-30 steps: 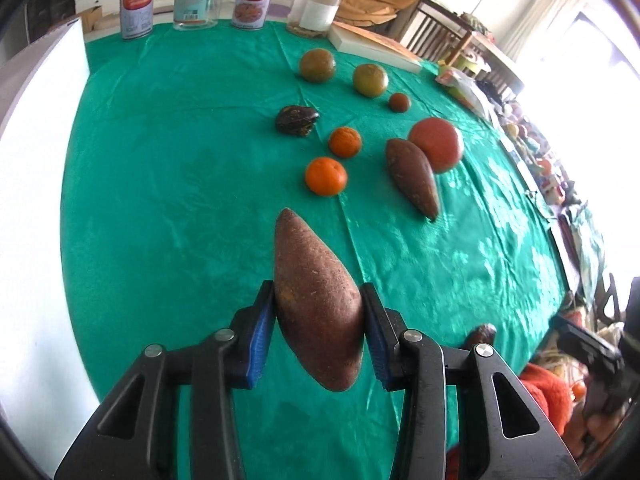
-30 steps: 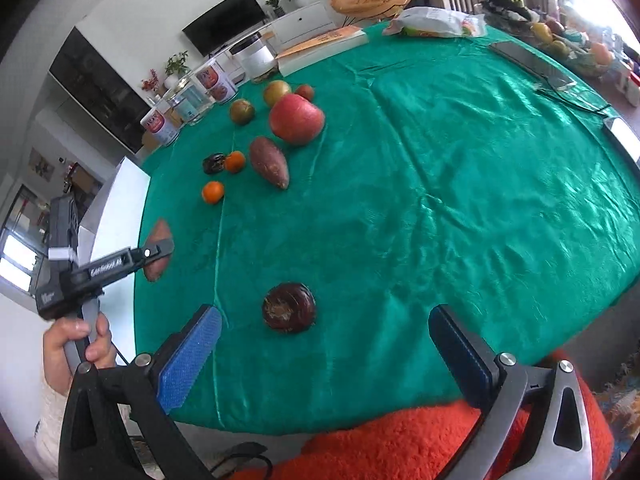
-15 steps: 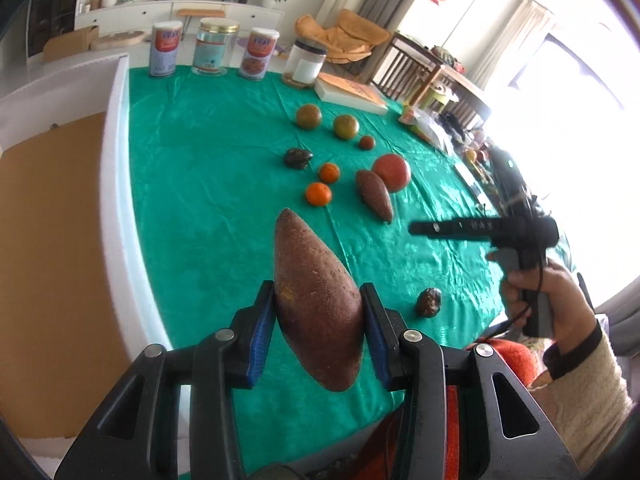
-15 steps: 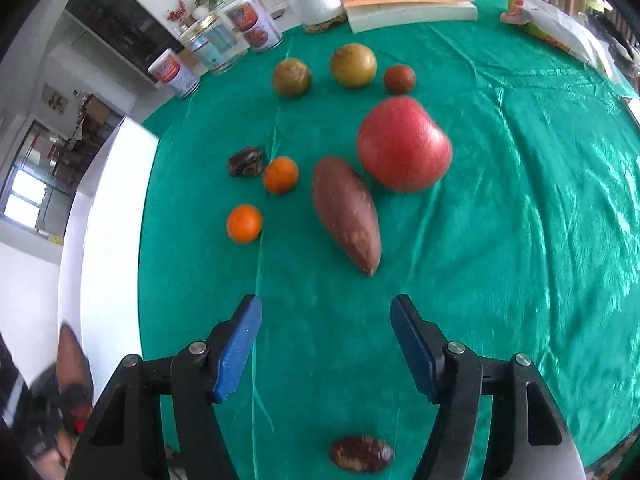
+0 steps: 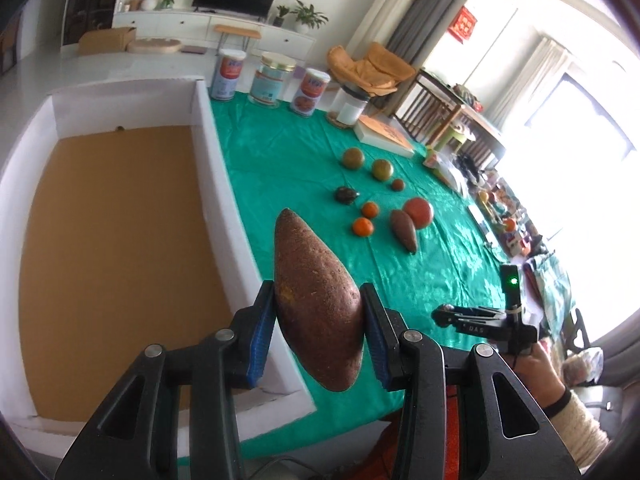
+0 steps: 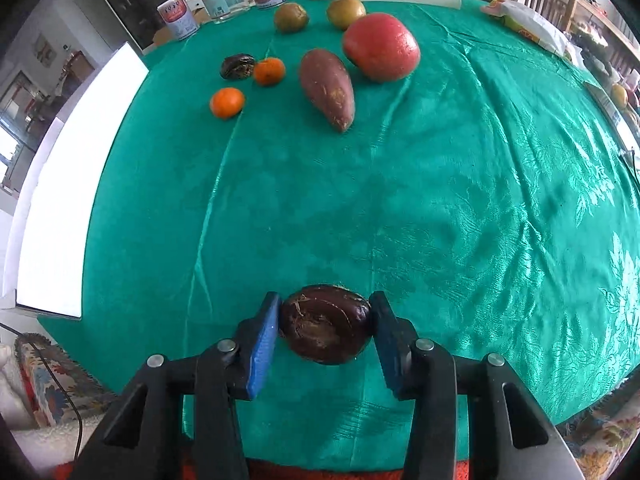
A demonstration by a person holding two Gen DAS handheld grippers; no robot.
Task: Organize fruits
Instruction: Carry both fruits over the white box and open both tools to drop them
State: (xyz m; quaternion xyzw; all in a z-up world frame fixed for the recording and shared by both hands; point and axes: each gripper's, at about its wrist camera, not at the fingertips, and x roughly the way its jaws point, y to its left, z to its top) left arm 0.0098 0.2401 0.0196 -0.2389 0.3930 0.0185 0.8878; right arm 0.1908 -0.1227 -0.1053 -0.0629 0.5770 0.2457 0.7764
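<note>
My left gripper (image 5: 318, 324) is shut on a big brown sweet potato (image 5: 316, 304) and holds it in the air over the near right wall of the white box (image 5: 216, 200), whose brown floor is bare. My right gripper (image 6: 325, 332) points down at the green cloth. Its jaws are closing, and the blue pads touch both sides of a dark wrinkled fruit (image 6: 324, 330) that lies on the cloth. Farther back lie a second sweet potato (image 6: 326, 88), a red fruit (image 6: 380, 52), two oranges (image 6: 227, 102), another dark fruit (image 6: 237, 66) and two green fruits (image 6: 291, 17).
Cans and jars (image 5: 228, 74) line the table's far edge beside a flat book (image 5: 384, 136). The white box (image 6: 60, 200) stands along the table's left side. A person's hand (image 5: 540, 364) holds the right gripper (image 5: 472, 318) at the near edge.
My left gripper has risen and swung left with the sweet potato, so the box now lies below it. My right gripper came down around the dark fruit and narrowed onto it.
</note>
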